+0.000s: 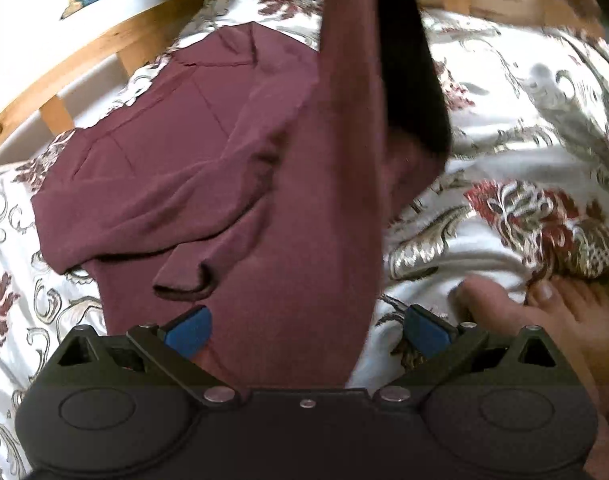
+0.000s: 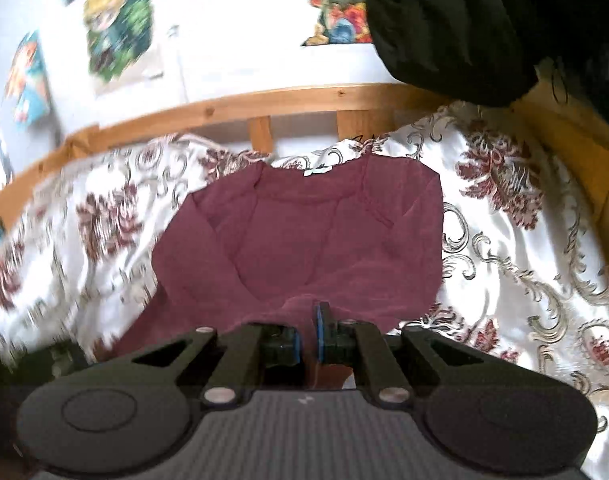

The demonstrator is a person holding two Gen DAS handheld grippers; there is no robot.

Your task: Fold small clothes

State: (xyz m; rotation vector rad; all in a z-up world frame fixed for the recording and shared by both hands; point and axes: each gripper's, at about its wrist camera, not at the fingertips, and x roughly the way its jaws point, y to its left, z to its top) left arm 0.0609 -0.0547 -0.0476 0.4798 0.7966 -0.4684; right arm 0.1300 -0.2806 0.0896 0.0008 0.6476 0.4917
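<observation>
Your right gripper (image 2: 309, 334) is clamping the maroon knit sweater's (image 2: 304, 232) hem, left gripper (image 1: 306, 330) gaping above it; fold toward the collar next.

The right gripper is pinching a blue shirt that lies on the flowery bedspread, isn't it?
Not quite: the shirt is maroon, not blue. Only the pads on the gripper fingers are blue. The right wrist view shows the right gripper shut on the shirt's near edge, with the rest of the shirt lying on the flowery bedspread.
</observation>
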